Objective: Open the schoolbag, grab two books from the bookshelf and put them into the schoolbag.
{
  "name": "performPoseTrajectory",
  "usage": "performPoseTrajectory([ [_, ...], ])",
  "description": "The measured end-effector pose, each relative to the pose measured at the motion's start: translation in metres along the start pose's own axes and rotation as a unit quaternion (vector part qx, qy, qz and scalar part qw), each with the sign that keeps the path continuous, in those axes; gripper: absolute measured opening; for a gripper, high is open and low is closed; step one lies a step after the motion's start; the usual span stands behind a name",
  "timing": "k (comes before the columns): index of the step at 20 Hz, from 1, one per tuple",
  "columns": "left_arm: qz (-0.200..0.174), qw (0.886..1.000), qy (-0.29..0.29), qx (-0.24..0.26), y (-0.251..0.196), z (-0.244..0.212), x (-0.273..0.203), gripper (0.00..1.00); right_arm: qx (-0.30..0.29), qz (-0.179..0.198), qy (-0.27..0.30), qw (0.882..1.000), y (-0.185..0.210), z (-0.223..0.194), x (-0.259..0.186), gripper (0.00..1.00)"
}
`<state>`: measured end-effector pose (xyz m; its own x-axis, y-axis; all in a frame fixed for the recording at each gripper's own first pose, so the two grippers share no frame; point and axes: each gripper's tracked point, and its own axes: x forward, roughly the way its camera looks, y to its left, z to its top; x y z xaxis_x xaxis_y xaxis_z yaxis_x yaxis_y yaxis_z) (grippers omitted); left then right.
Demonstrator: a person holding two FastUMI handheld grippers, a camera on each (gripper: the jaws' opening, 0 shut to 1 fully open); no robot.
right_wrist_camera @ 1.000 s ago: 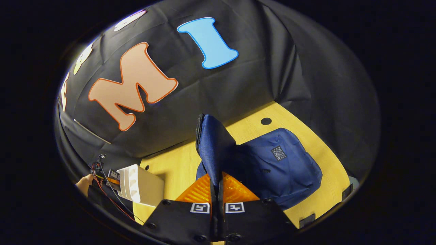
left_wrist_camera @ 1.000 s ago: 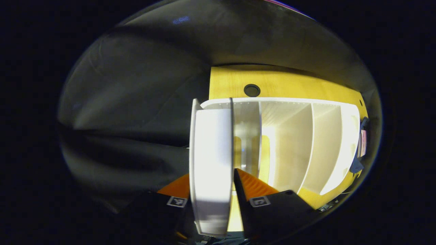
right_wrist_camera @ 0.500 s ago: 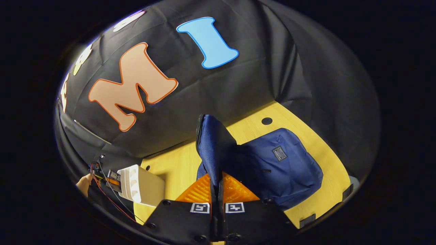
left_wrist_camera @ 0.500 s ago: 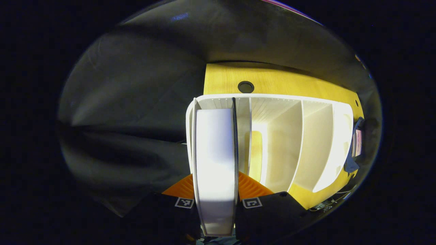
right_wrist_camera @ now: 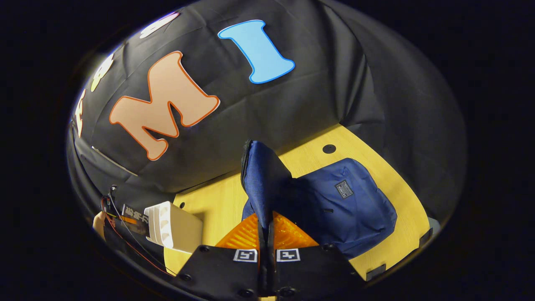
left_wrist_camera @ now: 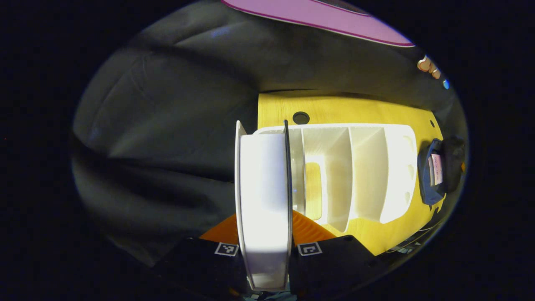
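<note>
Between my left jaws (left_wrist_camera: 263,246) sits a white book (left_wrist_camera: 263,200), pinched upright, clear of the bookshelf (left_wrist_camera: 355,167). Right jaws (right_wrist_camera: 266,251) clamp the schoolbag (right_wrist_camera: 334,205) flap, lifted off the table (right_wrist_camera: 209,200). Keep flap high, slide book in edge-first. Bag mouth hidden; second book unseen.

Two gripper cameras facing one yellow table from opposite ends.

The left gripper view is looking closely into the white bookshelf (left_wrist_camera: 355,171), schoolbag (left_wrist_camera: 434,171) beyond; the right gripper view is looking down over the schoolbag (right_wrist_camera: 334,205), bookshelf (right_wrist_camera: 175,228) farther off.
</note>
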<state>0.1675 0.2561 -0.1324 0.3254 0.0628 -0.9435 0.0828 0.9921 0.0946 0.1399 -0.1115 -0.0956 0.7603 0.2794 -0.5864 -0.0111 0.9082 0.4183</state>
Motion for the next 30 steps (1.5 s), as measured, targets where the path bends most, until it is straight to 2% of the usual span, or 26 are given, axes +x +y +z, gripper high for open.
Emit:
performPoseTrajectory([
  [5,0.005,0.999,-0.030,0.010,-0.001,0.001,-0.032,0.36,-0.002,0.002,0.002,1.000,0.000,0.000,0.001,0.03],
  [10,0.011,0.996,-0.083,0.023,-0.017,0.012,-0.072,0.36,-0.003,0.005,0.003,1.000,0.001,-0.001,0.002,0.03],
  [16,-0.013,0.991,-0.124,0.054,-0.045,0.027,-0.119,0.35,0.002,0.010,0.002,1.000,0.002,-0.001,0.005,0.03],
  [20,-0.027,0.987,-0.139,0.073,-0.067,0.039,-0.130,0.35,0.006,0.012,0.002,1.000,0.001,-0.001,0.004,0.03],
  [24,-0.070,0.981,-0.168,0.065,-0.100,0.047,-0.153,0.36,0.009,0.013,0.000,1.000,-0.001,0.000,0.004,0.03],
  [30,-0.186,0.964,-0.190,0.016,-0.170,0.053,-0.162,0.35,0.010,0.013,-0.001,1.000,-0.002,-0.001,0.004,0.03],
])
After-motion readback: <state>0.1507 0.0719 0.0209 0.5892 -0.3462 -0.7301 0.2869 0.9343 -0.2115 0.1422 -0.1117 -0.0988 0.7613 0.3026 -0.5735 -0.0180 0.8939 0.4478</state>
